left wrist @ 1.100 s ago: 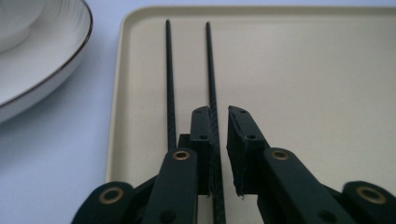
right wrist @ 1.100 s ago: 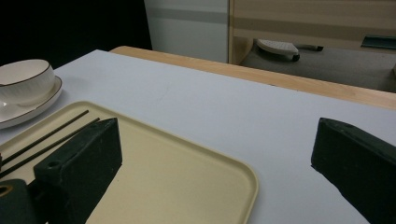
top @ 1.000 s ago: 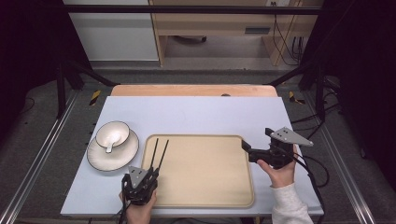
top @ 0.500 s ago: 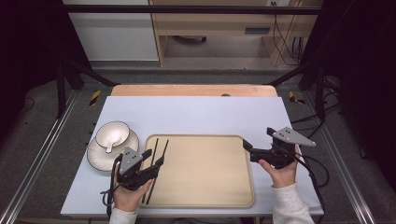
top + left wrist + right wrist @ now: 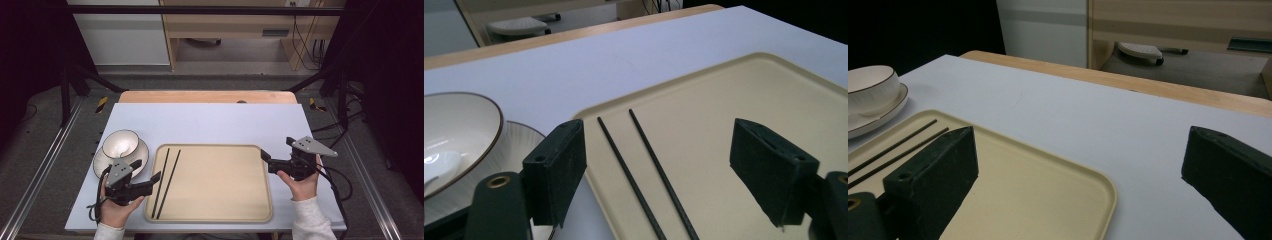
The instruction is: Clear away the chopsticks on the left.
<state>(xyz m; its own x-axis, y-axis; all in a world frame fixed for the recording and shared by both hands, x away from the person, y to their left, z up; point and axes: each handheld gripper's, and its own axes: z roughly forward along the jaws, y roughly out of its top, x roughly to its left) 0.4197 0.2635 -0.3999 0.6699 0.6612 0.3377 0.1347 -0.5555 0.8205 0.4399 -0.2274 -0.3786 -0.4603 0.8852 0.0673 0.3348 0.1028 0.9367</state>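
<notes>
- The table (image 5: 210,125) is pale and smooth, with everything bunched toward my edge of it; I judge a careless sweep of either forearm could shove things off the near side.
- The tray (image 5: 220,195) lies flat in the middle of the table, its near rim close to the table's near edge. If I nudge that rim with a wrist, I expect the whole tray to slide and carry its load with it.
- The plate (image 5: 102,165) sits just left of the tray with the bowl (image 5: 120,143) standing on it. My left tongs (image 5: 152,181) hover right beside them, so a backward jerk of that hand could knock the bowl or tip the stack.
- My left tongs are spread wide and empty, reaching over the tray's left rim; my right tongs (image 5: 263,157) are also spread wide and empty, at the tray's right edge.
- The two chopsticks (image 5: 644,165) lie side by side on the left part of the tray, under my left tongs. They are thin and round, so I judge they could roll or scissor apart if I close unevenly.
</notes>
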